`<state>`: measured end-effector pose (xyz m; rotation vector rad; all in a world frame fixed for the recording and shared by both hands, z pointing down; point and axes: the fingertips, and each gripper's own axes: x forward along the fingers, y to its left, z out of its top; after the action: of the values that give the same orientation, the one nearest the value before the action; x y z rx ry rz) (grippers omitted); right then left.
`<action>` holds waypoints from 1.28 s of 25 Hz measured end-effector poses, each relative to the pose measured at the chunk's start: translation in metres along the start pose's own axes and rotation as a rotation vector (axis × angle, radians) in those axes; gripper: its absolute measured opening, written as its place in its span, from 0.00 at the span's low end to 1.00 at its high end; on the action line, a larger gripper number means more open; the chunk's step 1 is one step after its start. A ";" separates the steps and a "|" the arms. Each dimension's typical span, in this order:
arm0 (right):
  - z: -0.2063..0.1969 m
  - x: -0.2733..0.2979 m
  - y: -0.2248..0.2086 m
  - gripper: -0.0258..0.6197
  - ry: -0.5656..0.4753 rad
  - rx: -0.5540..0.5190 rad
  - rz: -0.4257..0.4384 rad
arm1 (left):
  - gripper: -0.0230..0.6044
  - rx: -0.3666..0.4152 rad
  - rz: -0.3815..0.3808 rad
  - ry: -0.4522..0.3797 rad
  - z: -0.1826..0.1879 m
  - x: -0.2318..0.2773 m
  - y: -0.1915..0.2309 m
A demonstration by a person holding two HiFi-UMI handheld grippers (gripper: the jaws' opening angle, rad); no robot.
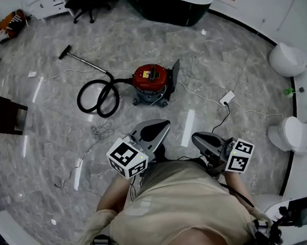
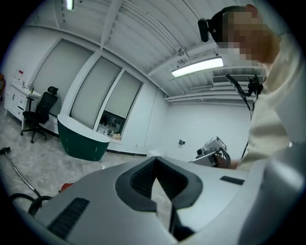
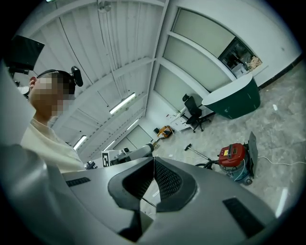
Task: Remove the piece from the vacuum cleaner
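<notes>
A red canister vacuum cleaner (image 1: 150,78) stands on the marble floor ahead of me, also seen in the right gripper view (image 3: 233,155). Its black hose (image 1: 96,97) coils to the left. A metal wand with a dark nozzle (image 1: 83,61) runs on from the hose toward the far left. My left gripper (image 1: 159,128) and right gripper (image 1: 199,139) are held close to my chest, well short of the vacuum. Both are shut with nothing between the jaws, as each gripper's own view shows: left gripper (image 2: 155,167), right gripper (image 3: 154,167).
A white cable runs from the vacuum to a power strip (image 1: 226,97) on the right. A tangle of cord (image 1: 99,131) lies near my feet. A dark green counter (image 1: 169,5) and an office chair (image 1: 87,3) stand behind. Two white round seats (image 1: 287,58) are at the right wall.
</notes>
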<state>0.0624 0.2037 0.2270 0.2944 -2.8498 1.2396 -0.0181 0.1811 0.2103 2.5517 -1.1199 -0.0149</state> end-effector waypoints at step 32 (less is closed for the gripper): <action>0.102 0.018 -0.191 0.04 0.099 0.237 -0.015 | 0.03 0.075 0.204 0.163 0.033 0.143 0.090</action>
<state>0.0847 -0.0006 0.2967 0.2501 -2.6158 1.5455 0.0110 0.0127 0.2274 2.4378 -1.3303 0.2857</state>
